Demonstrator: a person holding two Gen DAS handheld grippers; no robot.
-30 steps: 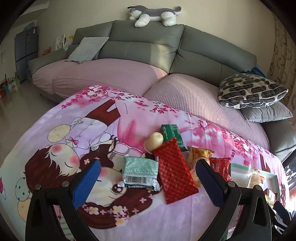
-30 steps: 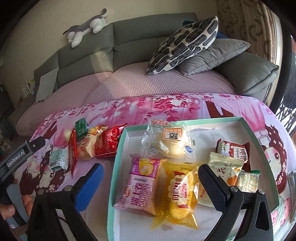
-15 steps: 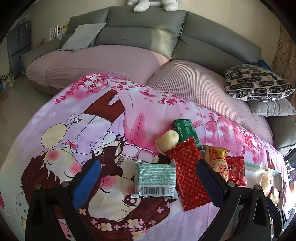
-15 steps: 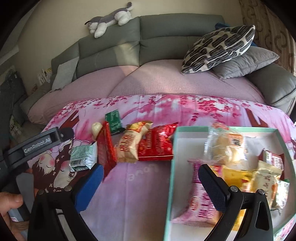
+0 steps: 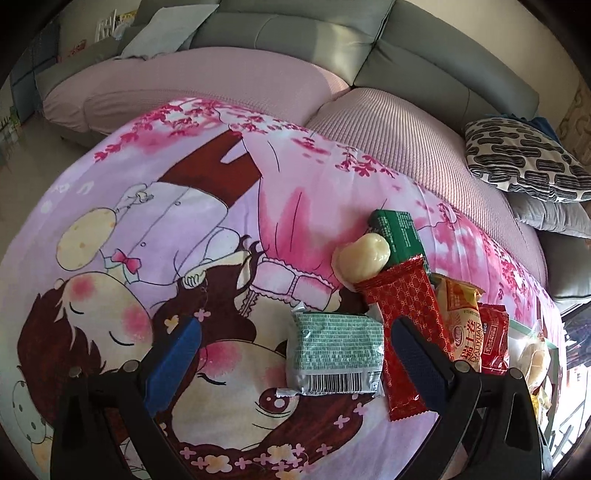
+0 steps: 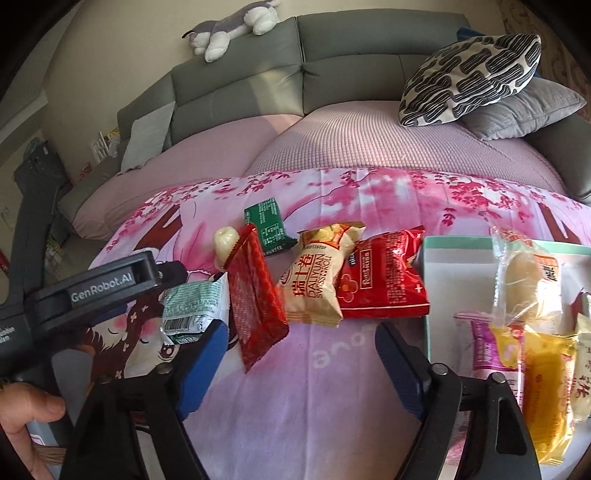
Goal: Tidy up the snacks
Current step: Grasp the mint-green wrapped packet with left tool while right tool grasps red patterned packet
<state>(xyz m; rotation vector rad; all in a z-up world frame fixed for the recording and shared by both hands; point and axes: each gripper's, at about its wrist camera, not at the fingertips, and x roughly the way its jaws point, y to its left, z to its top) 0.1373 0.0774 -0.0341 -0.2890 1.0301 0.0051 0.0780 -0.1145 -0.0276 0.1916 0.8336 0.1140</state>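
"DALIYUAN SWISS ROLL" marks the cream packet (image 6: 314, 284); "GenRobot.AI" the left gripper (image 6: 107, 286).

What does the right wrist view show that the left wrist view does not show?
Only the right wrist view: the plush toy on the sofa back, the pink packet in the tray, and the left gripper's body. Only the left wrist view: the barcode on the green-white packet. Both share the long red packet, the Swiss roll and the patterned cushion.

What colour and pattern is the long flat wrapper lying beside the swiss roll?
Red with a fine gold lattice print on the long wrapper; clearest in the left wrist view.
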